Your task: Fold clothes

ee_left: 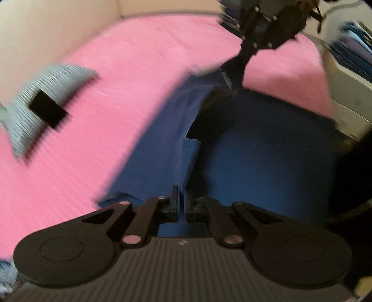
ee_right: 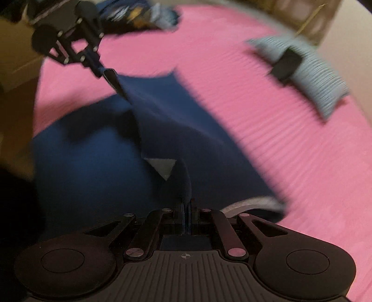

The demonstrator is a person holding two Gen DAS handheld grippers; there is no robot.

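A dark blue garment (ee_left: 267,148) lies on the pink bed sheet (ee_left: 116,58), with one edge lifted. My left gripper (ee_left: 179,199) is shut on a fold of this blue garment close to the camera. My right gripper (ee_left: 229,80) shows at the top of the left wrist view, shut on the garment's far edge and holding it up. In the right wrist view my right gripper (ee_right: 187,209) is shut on the blue garment (ee_right: 97,162), and my left gripper (ee_right: 114,80) pinches its far corner. A small white label (ee_right: 162,167) shows on the cloth.
A folded grey striped garment (ee_left: 50,97) with a black patch lies on the sheet; it also shows in the right wrist view (ee_right: 307,74). A pile of dark clothes (ee_right: 137,14) lies at the bed's far end. A white shelf unit (ee_left: 348,69) holding blue items stands beside the bed.
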